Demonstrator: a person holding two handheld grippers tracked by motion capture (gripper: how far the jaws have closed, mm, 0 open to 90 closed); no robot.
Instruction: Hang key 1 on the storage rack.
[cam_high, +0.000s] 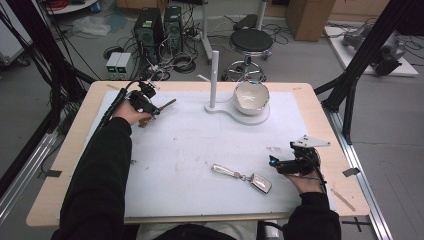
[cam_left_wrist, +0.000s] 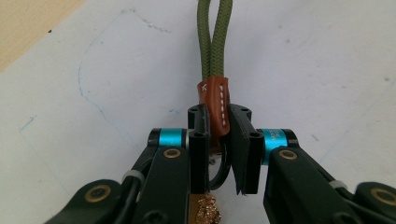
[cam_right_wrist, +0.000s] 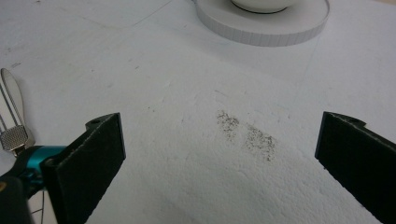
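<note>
At the far left of the white mat (cam_high: 190, 150), the left gripper (cam_left_wrist: 219, 123) has its jaws pinched tight on the brown leather tab (cam_left_wrist: 215, 105) of a green cord lanyard (cam_left_wrist: 214, 37), whose loop runs out past the jaws over the mat. At the near right, the right gripper (cam_right_wrist: 219, 140) rests with jaws spread wide and nothing between them. A silver key fob (cam_high: 243, 177) lies just left of it, and a white bowl (cam_high: 251, 97) sits on a stand (cam_high: 214, 75) at the far side.
</note>
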